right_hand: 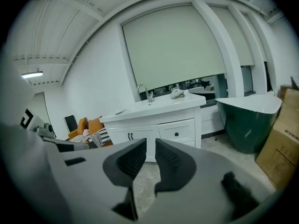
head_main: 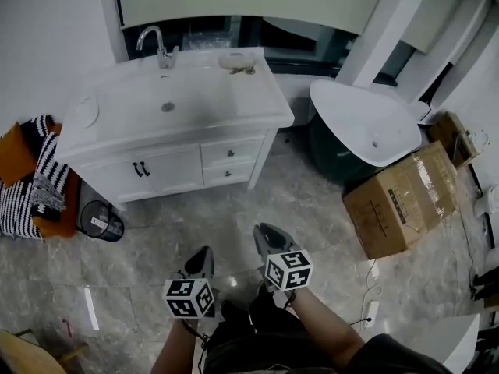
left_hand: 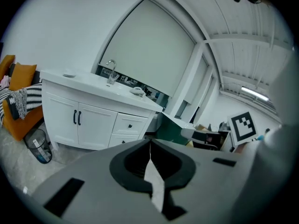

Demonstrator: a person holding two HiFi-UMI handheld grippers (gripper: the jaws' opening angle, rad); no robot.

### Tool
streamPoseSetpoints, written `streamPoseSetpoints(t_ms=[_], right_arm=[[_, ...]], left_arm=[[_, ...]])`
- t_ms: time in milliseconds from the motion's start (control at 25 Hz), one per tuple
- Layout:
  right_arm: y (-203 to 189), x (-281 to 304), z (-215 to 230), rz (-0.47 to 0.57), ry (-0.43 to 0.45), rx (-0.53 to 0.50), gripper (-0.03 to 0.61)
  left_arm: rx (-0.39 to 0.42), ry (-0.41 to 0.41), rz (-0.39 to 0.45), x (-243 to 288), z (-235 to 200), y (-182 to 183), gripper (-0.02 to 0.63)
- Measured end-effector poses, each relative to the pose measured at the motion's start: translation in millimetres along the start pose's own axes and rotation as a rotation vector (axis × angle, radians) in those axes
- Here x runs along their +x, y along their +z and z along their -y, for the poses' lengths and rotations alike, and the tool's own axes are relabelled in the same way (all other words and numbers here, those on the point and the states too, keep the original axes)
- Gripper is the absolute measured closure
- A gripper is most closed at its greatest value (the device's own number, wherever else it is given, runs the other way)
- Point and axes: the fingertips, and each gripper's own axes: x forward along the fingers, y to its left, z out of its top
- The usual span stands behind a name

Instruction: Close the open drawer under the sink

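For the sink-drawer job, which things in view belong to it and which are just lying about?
Belong: upper drawer, lower drawer (both look shut), sink vanity, left gripper, right gripper.
Lying about: bathtub, cardboard box, waste bin, striped blanket.

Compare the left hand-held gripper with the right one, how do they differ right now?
The left hand-held gripper has its jaws together; the right hand-held gripper shows a narrow gap between its jaws. In the head view the right hand-held gripper reaches further forward than the left. Both are empty and point toward the white vanity.
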Motion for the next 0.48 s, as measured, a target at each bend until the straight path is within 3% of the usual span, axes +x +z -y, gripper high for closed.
streamPoseSetpoints(t_ms=[240, 480], right_arm=[[-8.9, -42.5, 21.8, -0.007, -0.018, 0.05, 0.526], [-14.9, -80.7, 27.3, 0.006, 0.055, 0.014, 0.535]], left_arm=[[0.001, 0.004, 0.001, -6.7, 22.4, -10.5, 0.598], [0.021, 0.035, 0.028, -16.5, 60.4, -21.4, 0.598]])
